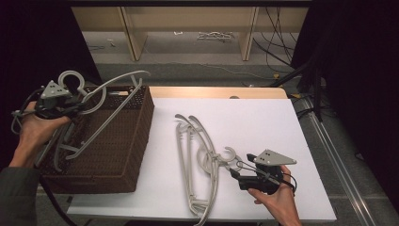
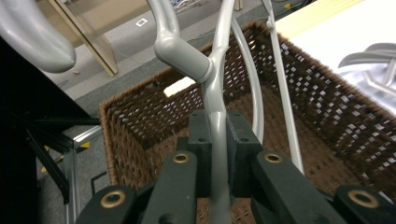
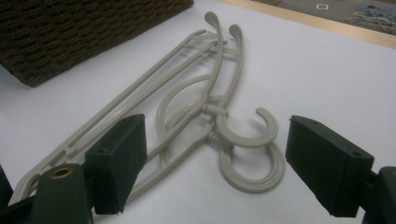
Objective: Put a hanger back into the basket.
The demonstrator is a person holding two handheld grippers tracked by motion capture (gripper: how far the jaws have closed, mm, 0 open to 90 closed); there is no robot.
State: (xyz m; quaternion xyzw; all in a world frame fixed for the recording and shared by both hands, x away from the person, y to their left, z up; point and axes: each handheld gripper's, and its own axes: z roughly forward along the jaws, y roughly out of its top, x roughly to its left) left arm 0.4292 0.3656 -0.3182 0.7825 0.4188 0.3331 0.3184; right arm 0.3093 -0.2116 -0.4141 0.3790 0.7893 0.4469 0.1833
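Left gripper clenched on grey hanger, held over brown wicker basket at table's left end; more hangers inside basket. Right gripper released, jaws wide, low over white tabletop, hooks of two stacked hangers between jaws, untouched. Pale wood strip along table's far edge. Beyond: grey floor, wooden shelf legs, loose cables, dark curtains either side.

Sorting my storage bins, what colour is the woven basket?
Dark brown basket, clearest in the left gripper view.
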